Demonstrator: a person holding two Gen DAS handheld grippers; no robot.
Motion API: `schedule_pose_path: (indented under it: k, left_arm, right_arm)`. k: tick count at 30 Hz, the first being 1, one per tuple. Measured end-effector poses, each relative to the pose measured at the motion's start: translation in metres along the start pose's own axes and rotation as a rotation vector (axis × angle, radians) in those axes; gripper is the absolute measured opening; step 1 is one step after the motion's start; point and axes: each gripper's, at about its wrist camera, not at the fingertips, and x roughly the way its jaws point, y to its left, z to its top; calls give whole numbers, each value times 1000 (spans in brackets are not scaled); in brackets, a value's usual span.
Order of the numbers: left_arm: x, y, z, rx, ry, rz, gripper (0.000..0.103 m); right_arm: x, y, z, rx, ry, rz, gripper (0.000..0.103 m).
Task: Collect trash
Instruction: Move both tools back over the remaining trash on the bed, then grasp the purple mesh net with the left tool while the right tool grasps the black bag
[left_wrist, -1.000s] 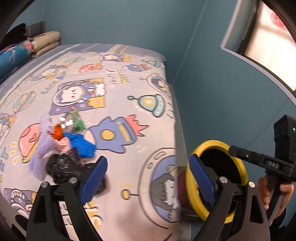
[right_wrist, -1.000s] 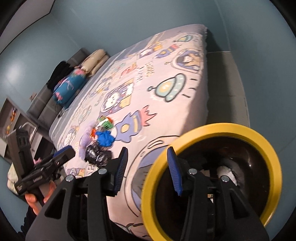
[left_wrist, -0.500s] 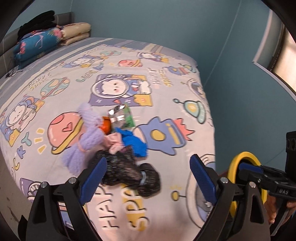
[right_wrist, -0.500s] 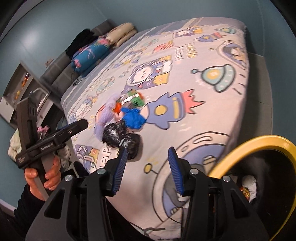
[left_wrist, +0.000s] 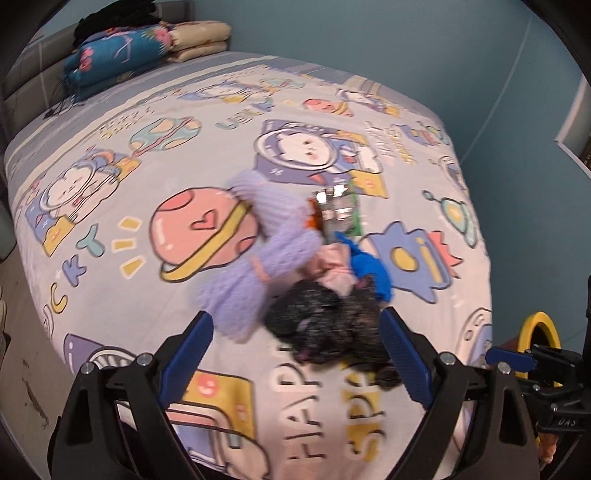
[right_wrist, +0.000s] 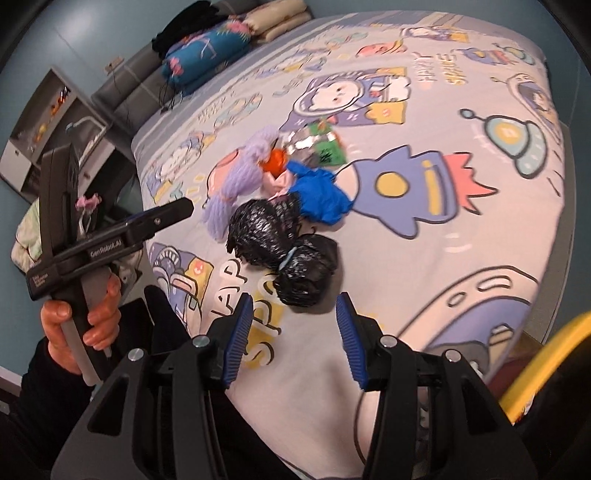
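A heap of items lies on the cartoon bedsheet (left_wrist: 147, 155): two crumpled black plastic bags (right_wrist: 284, 251), a blue rag (right_wrist: 321, 195), a silver and green snack wrapper (right_wrist: 317, 146), an orange piece (right_wrist: 275, 162), a pink cloth (left_wrist: 332, 264) and a lilac knitted piece (right_wrist: 236, 184). The black bags (left_wrist: 325, 334) lie just beyond my open, empty left gripper (left_wrist: 295, 358). My right gripper (right_wrist: 295, 339) is open and empty, just short of the nearer black bag. The yellow-rimmed bin (right_wrist: 546, 362) stands beside the bed at lower right; it also shows in the left wrist view (left_wrist: 535, 332).
Folded bedding and a blue patterned pillow (left_wrist: 118, 55) lie at the head of the bed. A shelf unit (right_wrist: 55, 122) stands beside the bed on the left. Blue walls (left_wrist: 406, 44) close the room behind and to the right.
Both grippers have swung from the yellow-rimmed bin toward the heap on the bed and come closer to it. The black bags now sit just ahead of both pairs of fingers.
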Motion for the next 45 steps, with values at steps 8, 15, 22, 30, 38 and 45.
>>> schedule_pose_path:
  k: [8, 15, 22, 30, 38, 45]
  left_arm:
    - [23, 38, 0, -34, 33, 30, 88]
    - [44, 53, 0, -62, 64, 1, 88]
    - [61, 51, 9, -45, 75, -13, 88]
    - [86, 46, 20, -35, 103, -30, 88]
    - [100, 47, 25, -51, 120, -58, 79]
    - [107, 47, 24, -61, 139, -80, 53]
  right_arm:
    - [40, 17, 10, -43, 74, -11, 46]
    - [63, 24, 20, -69, 112, -39, 50]
    - [81, 24, 28, -86, 135, -58, 60]
    - [97, 29, 36, -127, 144, -89, 66]
    - [111, 31, 43, -160, 153, -135, 68]
    - [122, 37, 42, -198, 156, -188, 63]
